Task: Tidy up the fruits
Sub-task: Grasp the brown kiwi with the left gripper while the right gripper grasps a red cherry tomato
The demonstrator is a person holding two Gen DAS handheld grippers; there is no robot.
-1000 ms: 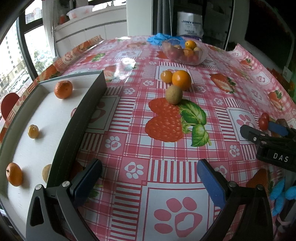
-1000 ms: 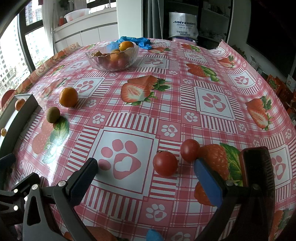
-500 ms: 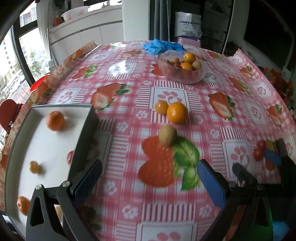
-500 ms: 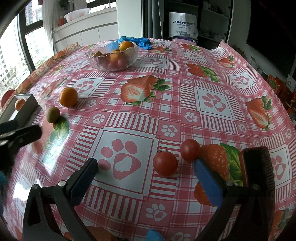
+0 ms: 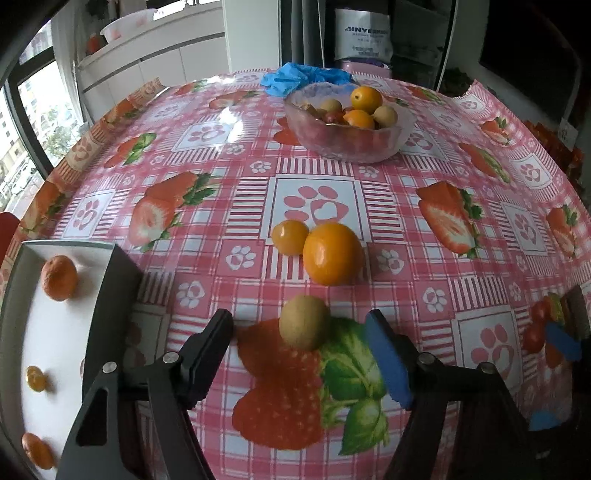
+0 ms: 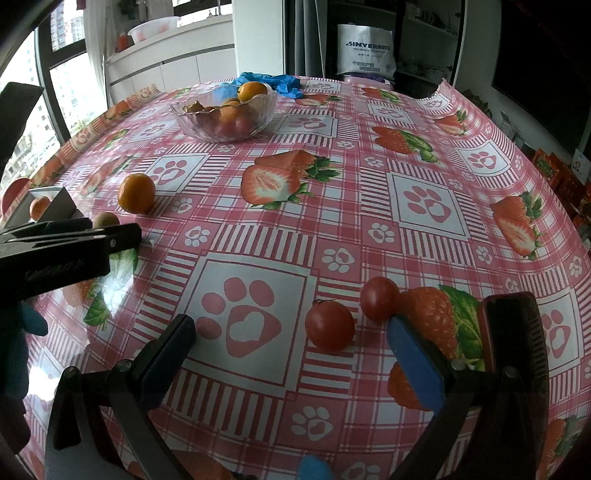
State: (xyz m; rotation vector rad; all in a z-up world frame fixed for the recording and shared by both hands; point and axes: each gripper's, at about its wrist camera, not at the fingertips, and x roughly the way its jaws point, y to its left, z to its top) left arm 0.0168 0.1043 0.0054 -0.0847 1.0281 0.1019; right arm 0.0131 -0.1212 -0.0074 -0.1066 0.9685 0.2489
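Kiwi [image 5: 303, 322] lies on the worktop [image 5: 406, 280] between the left gripper [image 5: 300, 349] jaws, which have just been closing and stand clear of it. Right gripper [image 6: 291, 345] gapes wide beside two tomatoes [image 6: 330, 325].

A home dining area: a round table [image 6: 369, 229] under a pink plastic cloth printed with strawberries and paw prints, a glass fruit bowl [image 5: 349, 125] and crumpled blue gloves [image 5: 299, 77] at its far side, ahead of the tongs. Beyond them, to the left, white cabinets [image 6: 166, 70] carrying a plastic basin [image 6: 153, 29] run below a tall window [image 6: 22, 110] overlooking apartment blocks. Straight ahead stand dark shelves [image 6: 406, 44] holding a printed white bag [image 6: 365, 50].
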